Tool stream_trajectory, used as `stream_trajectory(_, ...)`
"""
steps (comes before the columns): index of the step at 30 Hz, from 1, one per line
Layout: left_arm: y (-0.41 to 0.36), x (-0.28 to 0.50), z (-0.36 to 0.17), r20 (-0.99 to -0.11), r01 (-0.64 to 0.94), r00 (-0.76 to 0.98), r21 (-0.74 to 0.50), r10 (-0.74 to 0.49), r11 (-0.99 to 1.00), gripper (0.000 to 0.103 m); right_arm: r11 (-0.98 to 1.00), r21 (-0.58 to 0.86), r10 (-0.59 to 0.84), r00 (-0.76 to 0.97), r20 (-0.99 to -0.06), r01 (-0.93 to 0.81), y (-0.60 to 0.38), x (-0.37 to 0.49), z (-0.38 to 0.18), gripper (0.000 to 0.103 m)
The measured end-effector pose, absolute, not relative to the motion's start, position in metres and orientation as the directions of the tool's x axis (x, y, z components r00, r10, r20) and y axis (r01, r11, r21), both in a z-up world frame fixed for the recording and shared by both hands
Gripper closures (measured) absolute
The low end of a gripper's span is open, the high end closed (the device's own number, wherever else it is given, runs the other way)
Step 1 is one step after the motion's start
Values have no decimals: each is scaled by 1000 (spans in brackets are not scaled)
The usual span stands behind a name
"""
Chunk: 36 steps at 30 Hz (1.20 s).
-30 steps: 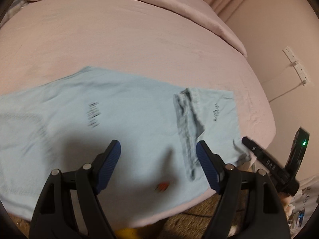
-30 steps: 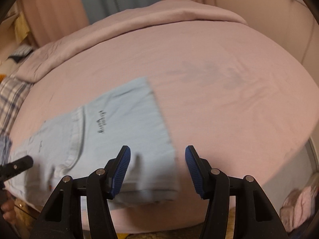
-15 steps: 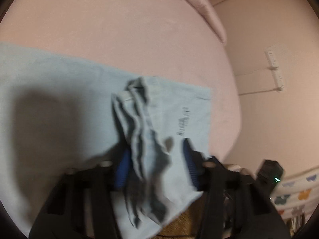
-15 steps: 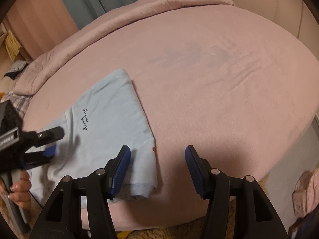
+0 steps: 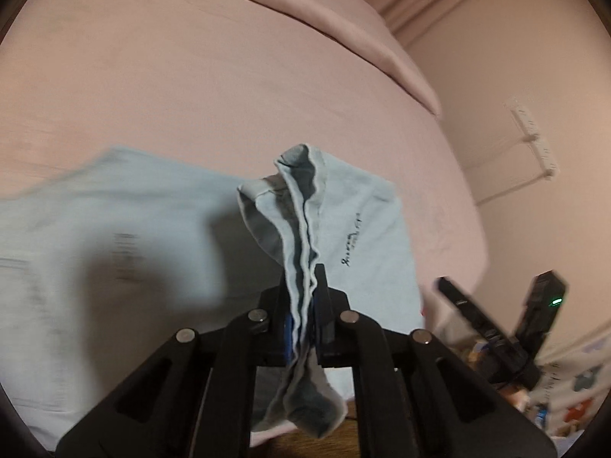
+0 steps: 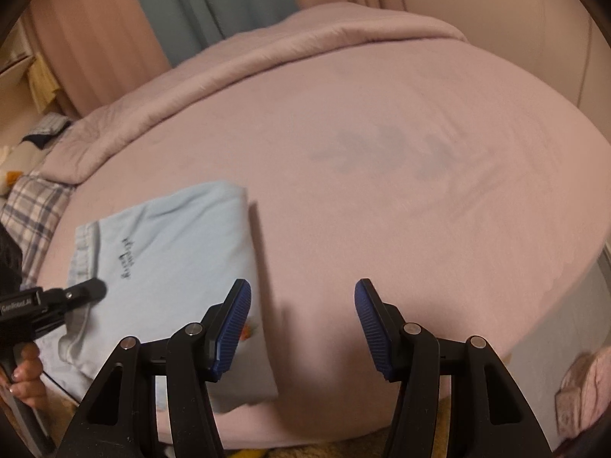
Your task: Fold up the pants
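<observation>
Light blue pants (image 5: 114, 252) spread flat near the front edge of a pink bed (image 5: 229, 87). Left claw (image 5: 303, 313) clamped tight on a bunched hem of the pants, lifted off the bed. Further right, right claw (image 6: 301, 324) wide apart, holding nothing, hovering over the bed's front edge just beside the pants' folded edge.

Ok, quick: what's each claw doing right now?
Left claw: shut on the bunched waistband of the pants.
Right claw: open, holding nothing, above the bed.
</observation>
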<state>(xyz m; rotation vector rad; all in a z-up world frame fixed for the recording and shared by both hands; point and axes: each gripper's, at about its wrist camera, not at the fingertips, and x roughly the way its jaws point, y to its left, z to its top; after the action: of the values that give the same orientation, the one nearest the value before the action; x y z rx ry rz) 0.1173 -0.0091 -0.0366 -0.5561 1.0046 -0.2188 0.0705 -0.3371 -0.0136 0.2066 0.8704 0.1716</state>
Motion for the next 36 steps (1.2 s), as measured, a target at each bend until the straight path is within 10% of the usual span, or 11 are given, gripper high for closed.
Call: stream_trajectory(36, -19, 103, -84, -841, -180, 467, -392, -272, 902, 80, 941, 244, 331, 478, -813, -236, -289, 63, -57, 58)
